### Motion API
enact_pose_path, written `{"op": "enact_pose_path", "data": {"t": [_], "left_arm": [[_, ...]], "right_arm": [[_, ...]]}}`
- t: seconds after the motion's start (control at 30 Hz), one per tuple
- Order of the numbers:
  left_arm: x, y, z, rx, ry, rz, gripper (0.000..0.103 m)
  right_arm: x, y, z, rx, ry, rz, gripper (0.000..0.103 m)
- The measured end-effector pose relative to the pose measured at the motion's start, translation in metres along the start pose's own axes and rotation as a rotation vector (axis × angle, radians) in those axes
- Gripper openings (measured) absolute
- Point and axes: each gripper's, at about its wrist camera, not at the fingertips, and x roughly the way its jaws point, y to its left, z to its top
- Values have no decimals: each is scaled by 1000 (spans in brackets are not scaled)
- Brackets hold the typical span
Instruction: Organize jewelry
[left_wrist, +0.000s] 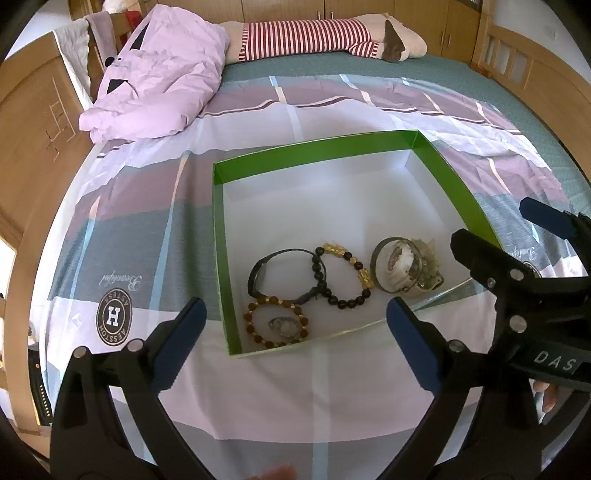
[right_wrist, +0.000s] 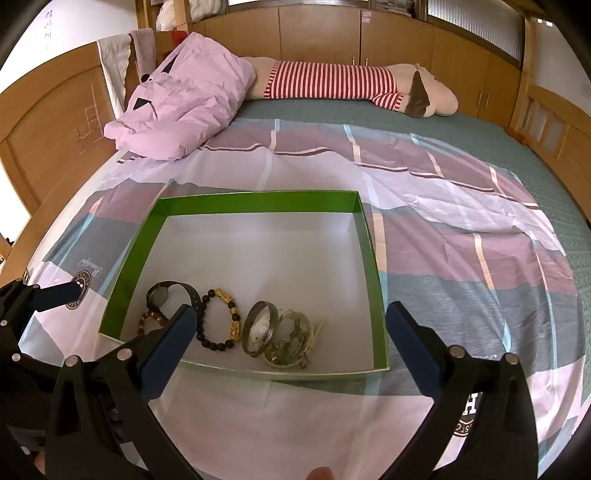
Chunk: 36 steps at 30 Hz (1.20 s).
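Left claw (left_wrist: 295, 325) spread wide, empty, above the green box (left_wrist: 221, 258) on the bed (left_wrist: 147, 206) — inside lie a black-and-gold bead bracelet (left_wrist: 345, 277), brown bead bracelet (left_wrist: 275, 321), black band (left_wrist: 280, 273) and white watch (left_wrist: 400, 269).

Beaded bracelets (left_wrist: 341, 275), a black band (left_wrist: 269, 271) and watches (left_wrist: 404, 269) lie clustered along the green-walled box's (left_wrist: 458, 181) near edge.

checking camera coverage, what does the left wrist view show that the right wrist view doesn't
Only the left wrist view shows the brown bead bracelet whole, with a small ring inside it; the right gripper crosses its edge. Only the right wrist view shows the left gripper at its side. Both show the green box, the black-and-gold bracelet and the watches.
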Motion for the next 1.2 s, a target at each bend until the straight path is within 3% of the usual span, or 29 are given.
{"op": "enact_pose_path", "data": {"t": [1.2], "left_arm": [[1,3,-2,-6,9,2,101]], "right_arm": [[2,4,-3,14,10,6,102]]}}
